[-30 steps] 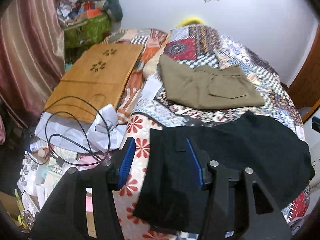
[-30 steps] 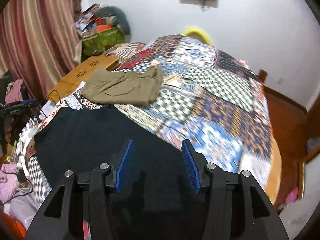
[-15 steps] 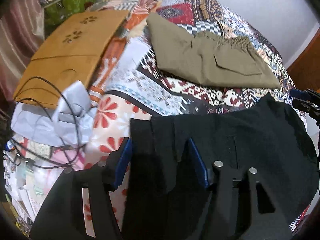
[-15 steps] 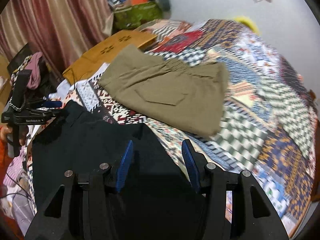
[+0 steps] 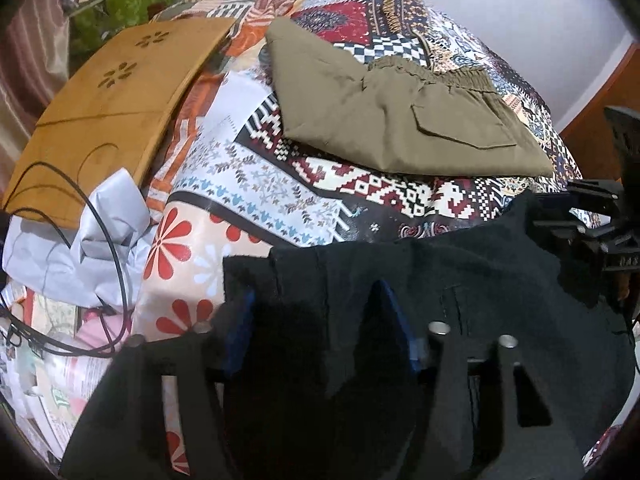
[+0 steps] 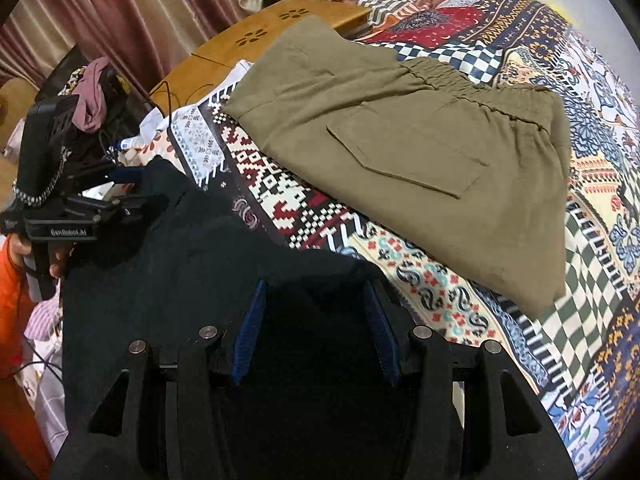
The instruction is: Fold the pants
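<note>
Directly under both cameras lie the black pants, spread flat across the near edge of the bed on the patchwork bedspread. The left gripper points steeply down over their left end; its jaws are closing, and a fold of the black cloth sits between the blue pads, which are still apart and show no pinch on it. The right gripper is angled down over the other end, its jaws also closing, with black cloth filling the gap between its pads and no clamp on it to be seen. In the right wrist view a hand below an orange sleeve grips the left tool's handle at the far corner of the black pants. Left of the black pants, off the bed's edge, a thin black cable loops over crumpled white paper. Just beyond the black pants, apart from them by a strip of bedspread, a pair of olive pants lies folded flat, elastic waistband away from the cameras and a flap pocket facing up. A wooden board with flower-shaped cut-outs rests beside the olive pants on the left. Farther off are a green bag, a striped curtain and a pale wall.
</note>
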Available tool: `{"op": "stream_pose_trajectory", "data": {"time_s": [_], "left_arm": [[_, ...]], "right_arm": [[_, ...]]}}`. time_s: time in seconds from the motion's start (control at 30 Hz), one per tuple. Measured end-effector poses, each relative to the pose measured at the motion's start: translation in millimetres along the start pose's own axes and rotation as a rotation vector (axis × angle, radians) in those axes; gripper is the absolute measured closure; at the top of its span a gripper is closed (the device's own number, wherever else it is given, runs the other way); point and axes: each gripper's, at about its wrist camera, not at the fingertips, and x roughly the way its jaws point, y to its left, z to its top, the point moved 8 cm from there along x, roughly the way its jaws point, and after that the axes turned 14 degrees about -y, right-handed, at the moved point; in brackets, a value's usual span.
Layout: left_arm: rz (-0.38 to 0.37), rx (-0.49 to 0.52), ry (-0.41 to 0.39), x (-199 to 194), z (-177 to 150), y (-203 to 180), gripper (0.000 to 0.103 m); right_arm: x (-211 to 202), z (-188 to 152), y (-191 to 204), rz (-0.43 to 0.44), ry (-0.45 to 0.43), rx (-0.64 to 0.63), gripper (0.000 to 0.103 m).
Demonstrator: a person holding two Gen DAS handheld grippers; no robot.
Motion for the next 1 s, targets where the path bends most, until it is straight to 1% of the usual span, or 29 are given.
{"op": "stream_pose_trajectory", "data": {"time_s": [0.03,0.07,0.1,0.13,0.23,0.3,0.33,0.43,0.53,0.6,0.63,0.7,0.8,0.87,0.9,0.93,1.0], "left_arm": [[0.011,0.009,-0.009,-0.3,1.2,-0.5,0.052],[0.028,0.027,-0.024,-1.2,2.8,-2.0,0.056],[0.045,0.048,-0.04,-2.4,4.3,-4.0,0.058],[0.063,0.068,-0.054,-3.5,5.4,-4.9,0.063],[0.109,0.115,-0.086,-6.5,8.1,-7.9,0.072],[0.121,0.124,-0.099,-9.2,9.8,-6.5,0.075],[0.131,0.129,-0.11,-10.9,11.7,-5.3,0.078],[0.15,0.136,-0.133,-12.8,17.3,-1.0,0.079],[0.171,0.144,-0.123,-6.6,21.9,4.0,0.078],[0.196,0.182,-0.102,4.7,20.2,6.9,0.077],[0.208,0.2,-0.098,7.5,18.7,6.9,0.076],[0.232,0.236,-0.104,6.2,18.1,3.9,0.074],[0.264,0.275,-0.104,-3.5,19.3,1.6,0.071],[0.27,0.273,-0.108,-14.3,21.1,3.5,0.071],[0.278,0.274,-0.12,-23.9,23.2,5.3,0.071],[0.281,0.271,-0.129,-31.5,24.7,6.4,0.07],[0.27,0.249,-0.148,-51.6,27.5,8.6,0.066]], "right_arm": [[0.0,1.9,-0.4,0.005,-0.009,0.009,0.064],[0.3,3.7,-1.0,0.005,-0.018,0.012,0.078],[-0.2,5.8,-2.8,-0.014,-0.034,0.002,0.088],[-1.2,7.8,-3.2,-0.034,-0.052,-0.018,0.089],[-7.7,13.6,-1.4,-0.048,-0.115,-0.041,0.093],[-11.5,16.6,1.0,-0.066,-0.144,-0.08,0.094],[-14.5,18.4,2.5,-0.077,-0.16,-0.1,0.095],[-23.4,26.4,2.2,-0.102,-0.215,-0.129,0.096],[-22.6,32.0,-5.4,-0.127,-0.247,-0.127,0.096],[-11.8,31.2,-11.8,-0.15,-0.228,-0.135,0.096],[-3.1,28.8,-15.0,-0.152,-0.199,-0.129,0.096],[6.8,24.5,-17.7,-0.159,-0.159,-0.123,0.096],[3.9,26.7,-19.3,-0.165,-0.15,-0.102,0.095],[-7.7,31.1,-24.9,-0.152,-0.164,-0.04,0.086],[-15.3,33.2,-28.2,-0.167,-0.179,-0.027,0.082],[-24.7,36.3,-30.5,-0.181,-0.196,-0.025,0.08],[-48.7,40.1,-34.4,-0.208,-0.235,-0.028,0.07]]}}
